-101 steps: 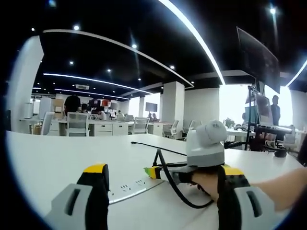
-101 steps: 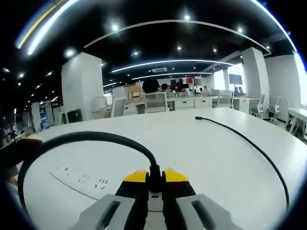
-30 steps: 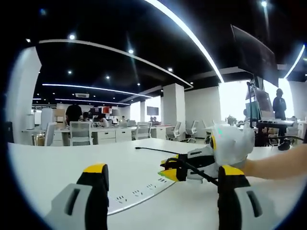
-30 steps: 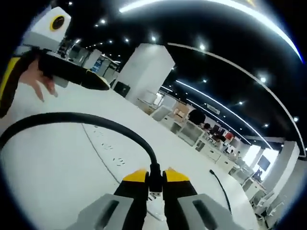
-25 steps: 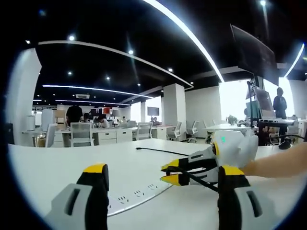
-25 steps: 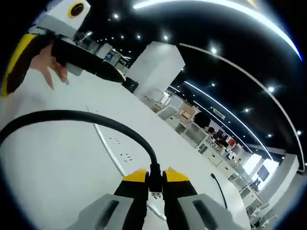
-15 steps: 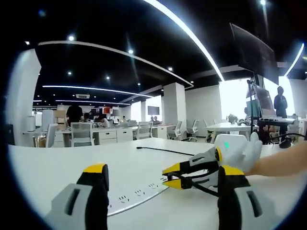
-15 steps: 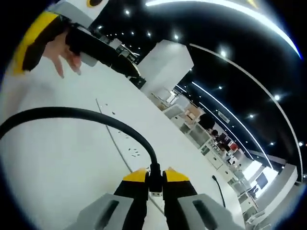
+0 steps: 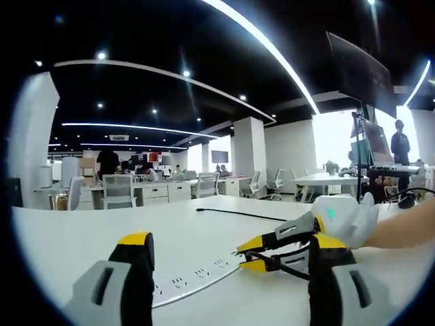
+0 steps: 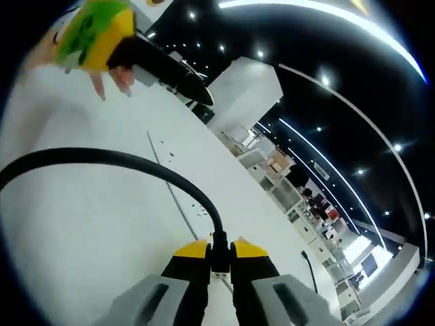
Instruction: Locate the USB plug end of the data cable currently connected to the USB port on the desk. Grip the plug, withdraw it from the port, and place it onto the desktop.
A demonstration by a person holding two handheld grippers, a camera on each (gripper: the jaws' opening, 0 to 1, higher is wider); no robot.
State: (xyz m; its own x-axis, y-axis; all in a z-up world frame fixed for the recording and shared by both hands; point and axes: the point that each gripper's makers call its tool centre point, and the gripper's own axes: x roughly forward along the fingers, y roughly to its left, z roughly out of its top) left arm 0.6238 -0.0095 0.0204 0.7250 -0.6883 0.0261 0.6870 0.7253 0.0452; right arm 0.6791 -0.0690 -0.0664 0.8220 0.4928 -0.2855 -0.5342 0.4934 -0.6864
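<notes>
Right gripper (image 10: 219,257) clamped on the plug (image 10: 219,248) of the black cable (image 10: 102,159) above the white desk (image 10: 81,224). Left gripper (image 9: 228,261) spread wide, holding nothing.

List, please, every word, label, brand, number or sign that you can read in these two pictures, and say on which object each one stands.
There is no text that can be read.
The white desk's recessed socket strip carries only slots, no letters visible.
The black data cable's USB plug, held between the right gripper's yellow-tipped jaws, shows no marking.
The green patch on the left gripper is blurred.
The red signs at the far desks are too small to read.
</notes>
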